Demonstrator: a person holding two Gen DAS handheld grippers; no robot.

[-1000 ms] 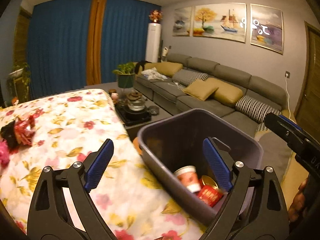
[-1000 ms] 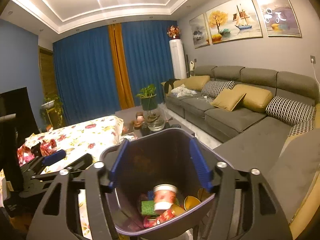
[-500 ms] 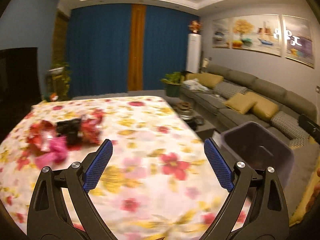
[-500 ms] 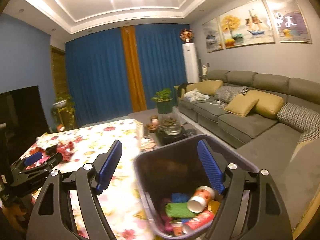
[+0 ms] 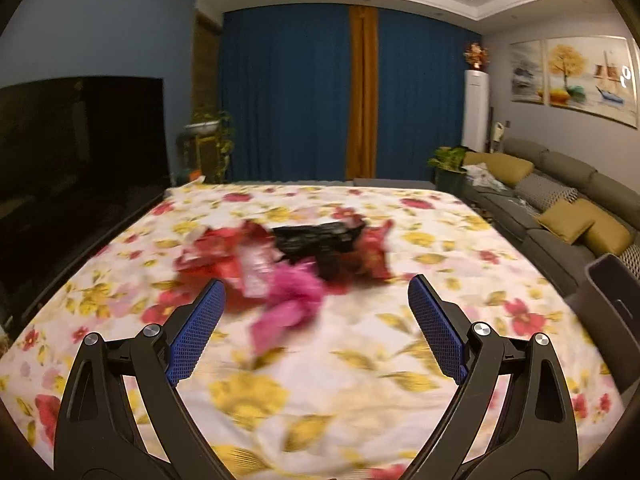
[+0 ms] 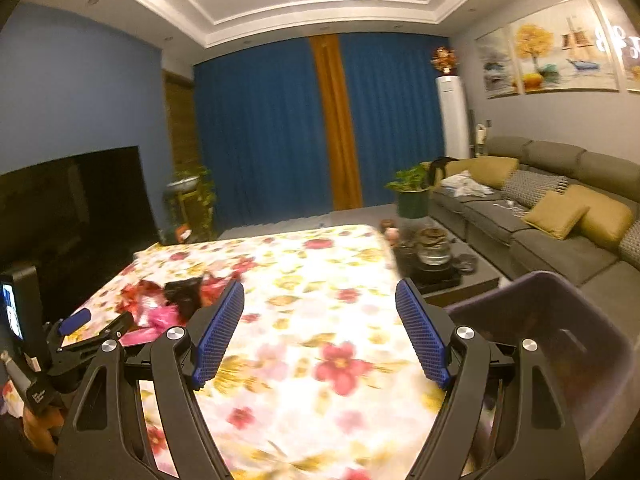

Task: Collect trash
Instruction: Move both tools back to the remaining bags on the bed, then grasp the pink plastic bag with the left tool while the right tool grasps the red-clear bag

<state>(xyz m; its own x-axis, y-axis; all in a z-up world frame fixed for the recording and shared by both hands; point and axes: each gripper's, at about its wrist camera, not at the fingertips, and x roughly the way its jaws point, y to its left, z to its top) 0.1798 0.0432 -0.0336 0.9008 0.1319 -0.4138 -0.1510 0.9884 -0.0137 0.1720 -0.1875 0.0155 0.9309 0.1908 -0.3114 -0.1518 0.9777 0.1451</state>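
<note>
A pile of trash (image 5: 288, 256), red and pink wrappers with a black bag, lies on the flowered tablecloth (image 5: 280, 360); it also shows in the right wrist view (image 6: 168, 300). My left gripper (image 5: 316, 320) is open and empty, just short of the pile; it appears in the right wrist view (image 6: 88, 324) at the left. My right gripper (image 6: 320, 328) is open and empty over the cloth. The dark grey trash bin (image 6: 560, 340) stands at the table's right edge, also at the right of the left wrist view (image 5: 616, 292).
A black TV screen (image 5: 76, 152) runs along the table's left side. A grey sofa (image 6: 540, 216) with yellow cushions stands at the right. A low tea table (image 6: 436, 264) with a kettle sits beyond the bin. Blue curtains (image 5: 360, 100) cover the far wall.
Both grippers have swung left, away from the bin, toward the table. The trash pile has come to the middle of the left wrist view, closer than before.
</note>
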